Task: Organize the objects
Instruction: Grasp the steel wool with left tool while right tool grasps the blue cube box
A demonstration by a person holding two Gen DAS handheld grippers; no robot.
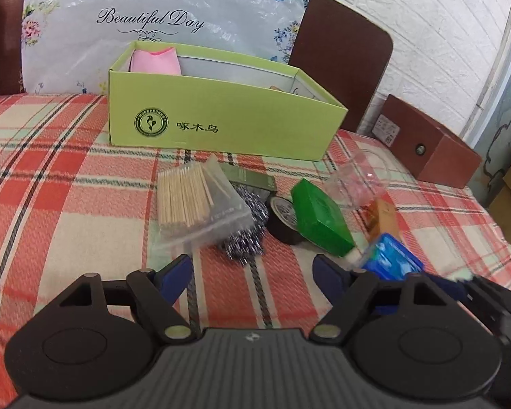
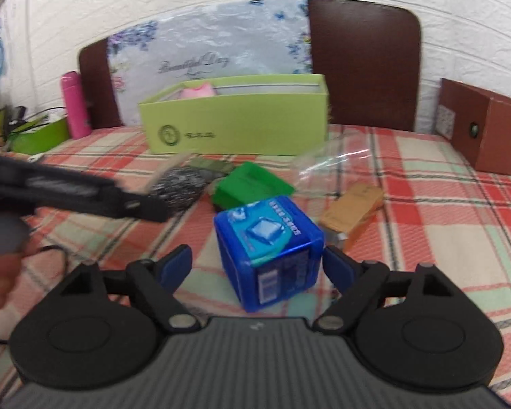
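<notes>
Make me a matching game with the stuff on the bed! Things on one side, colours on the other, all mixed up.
Things:
1. Cube-shaped box between the right claw's fingers
2. Long open box at the back
3. Bottle by the headboard
4. Tape roll

Colours:
A. pink
B. black
C. blue
D. light green

Pairs: 1-C, 2-D, 3-A, 4-B
</notes>
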